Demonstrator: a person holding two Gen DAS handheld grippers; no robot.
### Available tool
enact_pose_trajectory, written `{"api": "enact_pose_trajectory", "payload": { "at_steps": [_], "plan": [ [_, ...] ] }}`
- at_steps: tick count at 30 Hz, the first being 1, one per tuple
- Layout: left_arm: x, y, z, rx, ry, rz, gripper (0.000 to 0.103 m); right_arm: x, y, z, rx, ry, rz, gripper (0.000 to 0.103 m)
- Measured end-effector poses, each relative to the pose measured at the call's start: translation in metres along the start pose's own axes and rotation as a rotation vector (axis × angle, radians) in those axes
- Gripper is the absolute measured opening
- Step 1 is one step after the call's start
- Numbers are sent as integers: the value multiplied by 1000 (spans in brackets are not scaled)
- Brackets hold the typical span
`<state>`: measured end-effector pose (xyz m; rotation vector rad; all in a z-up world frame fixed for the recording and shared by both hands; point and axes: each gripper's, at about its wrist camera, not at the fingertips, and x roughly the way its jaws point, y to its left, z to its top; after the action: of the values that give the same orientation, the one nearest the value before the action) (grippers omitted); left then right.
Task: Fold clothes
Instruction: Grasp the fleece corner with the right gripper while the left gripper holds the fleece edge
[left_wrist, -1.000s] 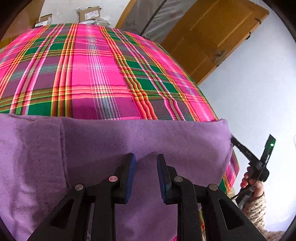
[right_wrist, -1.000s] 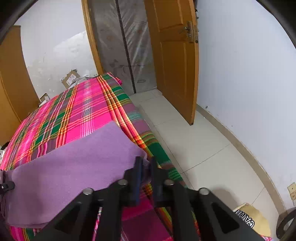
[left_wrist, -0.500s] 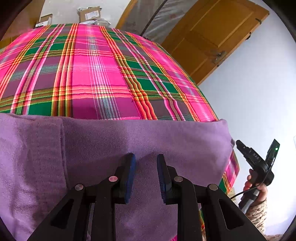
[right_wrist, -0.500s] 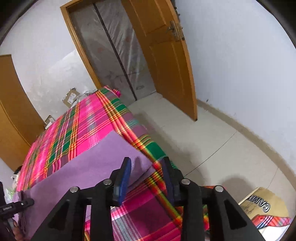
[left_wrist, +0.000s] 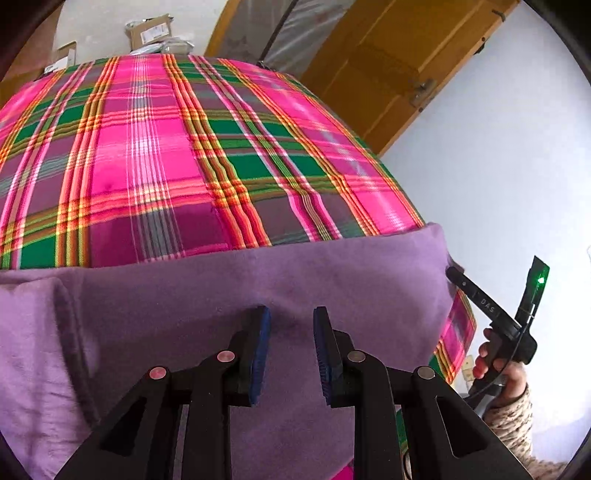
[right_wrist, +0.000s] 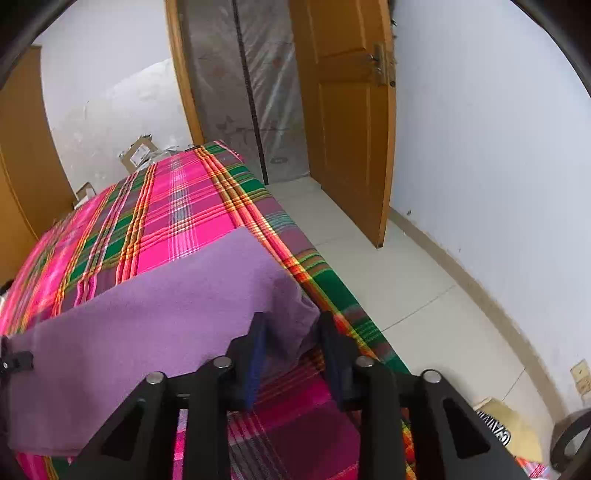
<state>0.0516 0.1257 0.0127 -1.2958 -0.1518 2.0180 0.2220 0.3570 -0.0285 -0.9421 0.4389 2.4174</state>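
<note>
Your right tool (right_wrist: 291, 325) closes around the soft purple fleece garment's (right_wrist: 155, 310) corner on the pink-and-green plaid bed (right_wrist: 177, 206); your left tool (left_wrist: 291, 321) hovers narrowly open above it.

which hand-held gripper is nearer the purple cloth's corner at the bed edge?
Right. The right hand-held gripper is at that corner of the purple cloth, jaws closing around it. The left hand-held gripper hangs over the cloth's middle, well away from the corner.

A pale tiled floor (right_wrist: 399, 273) is being bordered by a white plastered wall (right_wrist: 491, 147), and an orange-brown wooden door (right_wrist: 347, 122) is being left open.
</note>
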Motion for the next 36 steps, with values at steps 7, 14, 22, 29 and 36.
{"api": "enact_pose_trajectory", "payload": {
  "at_steps": [7,14,22,29,36],
  "plan": [
    [0,2,-1,-6,6,-1,25,-2,2,-1,-15,-6,24,12],
    [-1,1,-2,-9,6,0,25,-17,10,3,-50,-65,65,12],
    [-1,1,-4,-11,8,0,25,-51,40,10,-148,-172,150,11],
    [-2,4,-5,-19,10,-7,25,-74,77,8,-230,-204,221,11],
    [-2,5,-5,-28,12,-15,25,-86,87,11,-262,-248,199,11]
  ]
}}
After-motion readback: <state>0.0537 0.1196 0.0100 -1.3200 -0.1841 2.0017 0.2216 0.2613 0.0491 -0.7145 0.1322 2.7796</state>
